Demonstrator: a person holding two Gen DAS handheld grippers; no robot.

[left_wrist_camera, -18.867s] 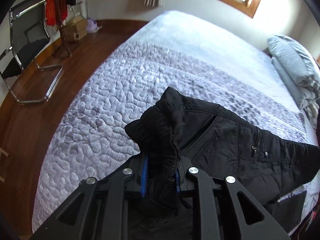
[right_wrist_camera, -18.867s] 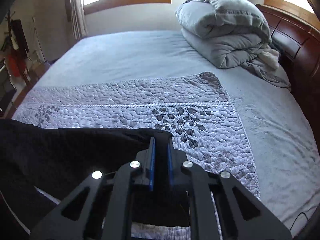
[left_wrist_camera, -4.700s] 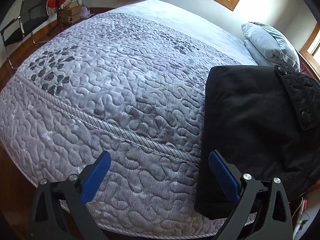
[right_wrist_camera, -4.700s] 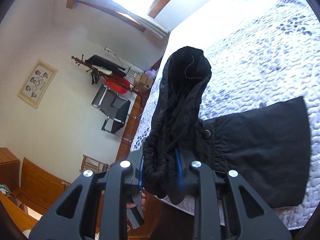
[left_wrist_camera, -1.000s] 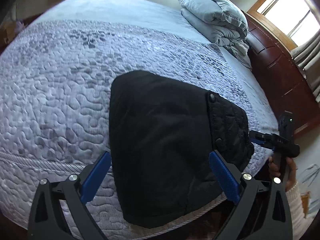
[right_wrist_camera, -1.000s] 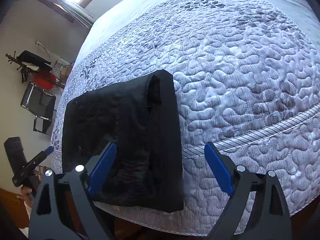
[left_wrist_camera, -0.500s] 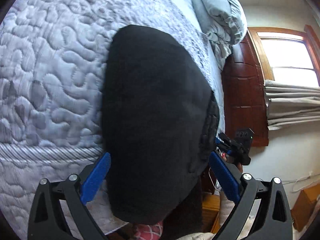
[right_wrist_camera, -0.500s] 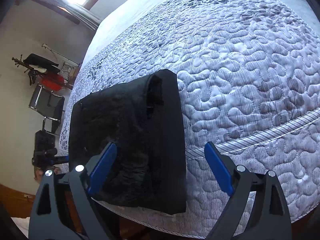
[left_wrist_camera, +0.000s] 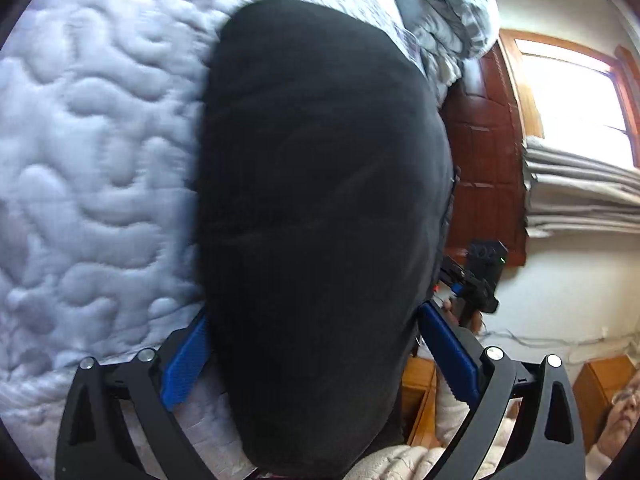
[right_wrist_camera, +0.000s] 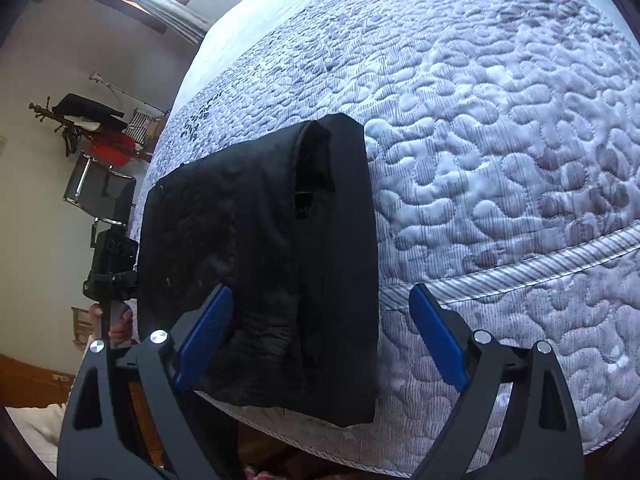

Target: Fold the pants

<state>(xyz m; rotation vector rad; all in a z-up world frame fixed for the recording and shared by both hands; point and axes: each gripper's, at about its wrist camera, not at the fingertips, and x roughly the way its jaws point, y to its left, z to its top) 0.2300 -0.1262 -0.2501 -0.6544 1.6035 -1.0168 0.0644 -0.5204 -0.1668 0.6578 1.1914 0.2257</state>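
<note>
I see the folded black padded pants [right_wrist_camera: 264, 264] lying at the quilted grey bed's [right_wrist_camera: 500, 128] edge; both tools [left_wrist_camera: 316, 356] [right_wrist_camera: 320, 336] gape empty. Soft, bulky, probably slippery; I'd pinch the thick folded edge.

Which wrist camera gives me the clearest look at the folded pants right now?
The right wrist view: the folded pants lie sharp on the quilt, with edges and layered folds visible. The left wrist view is too close and blurred; the pants fill it as a featureless black mass.

Folded black pants [right_wrist_camera: 272, 256] lie on a quilted bed [right_wrist_camera: 500, 140]; right gripper [right_wrist_camera: 320, 332] wide open above them.
</note>
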